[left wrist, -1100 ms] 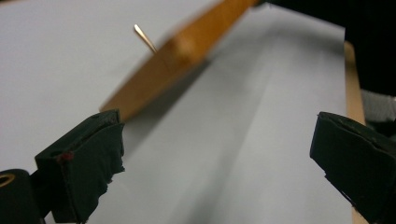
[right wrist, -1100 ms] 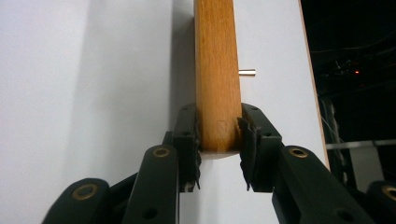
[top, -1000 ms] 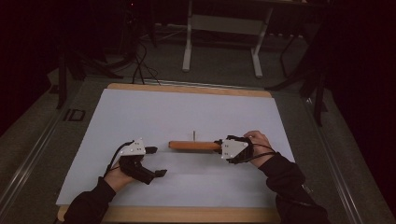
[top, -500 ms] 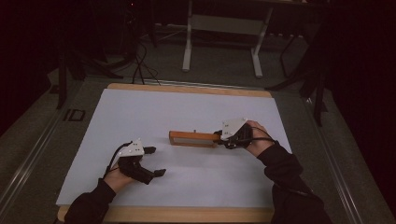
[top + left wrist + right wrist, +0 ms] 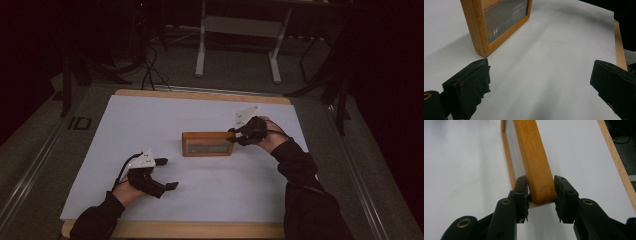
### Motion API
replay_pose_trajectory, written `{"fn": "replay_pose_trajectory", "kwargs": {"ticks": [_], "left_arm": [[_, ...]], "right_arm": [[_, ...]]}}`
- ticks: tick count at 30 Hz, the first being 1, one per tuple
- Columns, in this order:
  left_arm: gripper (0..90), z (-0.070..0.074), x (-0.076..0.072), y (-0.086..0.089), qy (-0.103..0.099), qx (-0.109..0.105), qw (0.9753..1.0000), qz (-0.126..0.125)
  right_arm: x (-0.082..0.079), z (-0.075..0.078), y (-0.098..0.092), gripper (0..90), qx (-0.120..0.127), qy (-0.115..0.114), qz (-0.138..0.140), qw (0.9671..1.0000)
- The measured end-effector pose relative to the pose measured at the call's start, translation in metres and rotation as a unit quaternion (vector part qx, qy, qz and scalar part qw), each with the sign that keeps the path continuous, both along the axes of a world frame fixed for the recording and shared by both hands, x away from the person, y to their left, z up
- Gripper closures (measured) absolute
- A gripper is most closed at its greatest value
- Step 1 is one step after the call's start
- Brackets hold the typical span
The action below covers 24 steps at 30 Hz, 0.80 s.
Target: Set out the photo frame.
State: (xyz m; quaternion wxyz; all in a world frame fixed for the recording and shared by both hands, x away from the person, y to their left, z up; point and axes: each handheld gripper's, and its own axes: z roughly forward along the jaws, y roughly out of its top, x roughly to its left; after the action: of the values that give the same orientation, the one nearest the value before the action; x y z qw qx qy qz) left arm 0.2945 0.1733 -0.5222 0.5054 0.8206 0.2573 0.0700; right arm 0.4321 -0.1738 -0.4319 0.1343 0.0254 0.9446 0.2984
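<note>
A wooden picture frame (image 5: 207, 144) stands on its long edge near the middle of the white table top (image 5: 150, 120), its glass face toward the person. My right gripper (image 5: 234, 134) is shut on the frame's right end; in the right gripper view the frame (image 5: 534, 160) runs away from my jaws, which press both its faces, and the gripper (image 5: 541, 192) holds its near end. My left gripper (image 5: 167, 174) rests at the front left, open with nothing between its fingers. The left gripper view shows the frame's corner (image 5: 496, 25) ahead of the left fingertip (image 5: 471, 85).
The table's wooden edge (image 5: 200, 95) runs along the back and the front. Beyond it, on the dark floor, stand a metal stand's legs (image 5: 237, 45) and cables (image 5: 150, 65). A rail (image 5: 30, 170) runs along the left side.
The right gripper has tipped the frame up from lying flat to standing on its long edge, face toward the person. The left gripper has stayed in place.
</note>
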Motion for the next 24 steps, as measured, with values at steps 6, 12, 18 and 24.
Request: {"fn": "replay_pose_trajectory", "kwargs": {"ticks": [6,12,18,24], "left_arm": [[2.9,-0.001,0.0,-0.001,-0.004,0.005,1.0,0.0],[3.0,-0.001,-0.001,-0.001,-0.009,0.003,1.0,0.0],[2.9,-0.002,-0.001,-0.001,-0.008,0.004,1.0,0.0],[2.9,-0.004,0.0,-0.001,-0.005,0.004,1.0,0.0]], "right_arm": [[0.012,0.0,0.004,63.8,0.002,0.008,-0.018,0.9998],[0.021,-0.003,0.005,62.3,0.011,0.017,-0.041,0.9989],[0.029,-0.006,0.006,59.7,0.02,0.019,-0.059,0.9979],[0.034,-0.008,0.007,57.8,0.024,0.027,-0.081,0.9961]]}}
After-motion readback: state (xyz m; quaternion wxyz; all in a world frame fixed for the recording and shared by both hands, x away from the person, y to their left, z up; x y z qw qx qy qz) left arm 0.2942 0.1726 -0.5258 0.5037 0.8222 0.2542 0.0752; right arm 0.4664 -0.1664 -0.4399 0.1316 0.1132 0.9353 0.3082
